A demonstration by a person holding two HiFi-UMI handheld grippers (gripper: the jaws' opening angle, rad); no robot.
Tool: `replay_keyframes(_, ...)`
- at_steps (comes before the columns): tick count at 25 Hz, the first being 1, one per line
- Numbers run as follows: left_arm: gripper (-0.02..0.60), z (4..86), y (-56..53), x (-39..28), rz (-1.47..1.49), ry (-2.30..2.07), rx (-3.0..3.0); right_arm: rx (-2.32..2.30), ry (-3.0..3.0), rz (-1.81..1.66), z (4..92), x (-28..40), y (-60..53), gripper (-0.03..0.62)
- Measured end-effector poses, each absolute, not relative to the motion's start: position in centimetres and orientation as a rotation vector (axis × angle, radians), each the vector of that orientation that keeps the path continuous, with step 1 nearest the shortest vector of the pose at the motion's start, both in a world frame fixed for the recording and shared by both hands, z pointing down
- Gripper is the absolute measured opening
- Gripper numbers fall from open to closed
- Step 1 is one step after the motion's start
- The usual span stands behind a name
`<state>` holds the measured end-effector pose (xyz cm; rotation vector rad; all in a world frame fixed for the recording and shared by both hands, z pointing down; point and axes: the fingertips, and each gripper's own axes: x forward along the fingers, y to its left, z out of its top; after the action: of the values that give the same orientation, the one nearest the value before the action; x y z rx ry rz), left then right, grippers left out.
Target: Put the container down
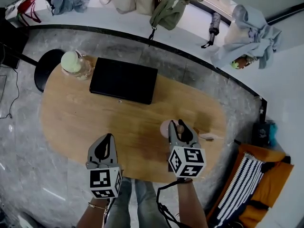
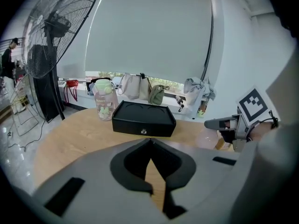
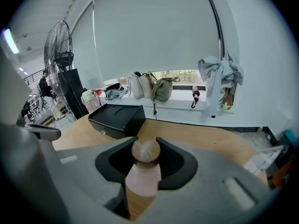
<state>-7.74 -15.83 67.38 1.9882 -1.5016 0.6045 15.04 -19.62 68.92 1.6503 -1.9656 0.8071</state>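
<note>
The container is a small pale pink bottle [image 3: 143,174] with a round wooden cap [image 3: 145,151]. It stands upright between the jaws of my right gripper [image 3: 145,169], which is shut on it. In the head view the bottle [image 1: 166,127] is over the front right part of the oval wooden table [image 1: 71,118], with the right gripper [image 1: 179,129] around it. Whether its base touches the tabletop is hidden. My left gripper [image 1: 105,145] hovers at the table's front edge, its fingertips meeting with nothing between them [image 2: 150,141].
A black case [image 1: 123,80] lies at the table's far middle. A clear jar with a green lid [image 1: 75,64] stands at the far left, a black stool [image 1: 47,65] beside it. A small pale object [image 1: 209,137] lies right of the bottle. An orange bag [image 1: 266,179] sits on the floor at right.
</note>
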Motion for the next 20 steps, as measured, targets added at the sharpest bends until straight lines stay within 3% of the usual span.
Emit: replay_keyframes(20,-0.003,68.6,-16.9,-7.7,0.615,-1.531,1.946,1.607,-1.968,0.774,72.1,16.0,-24.9,0.126)
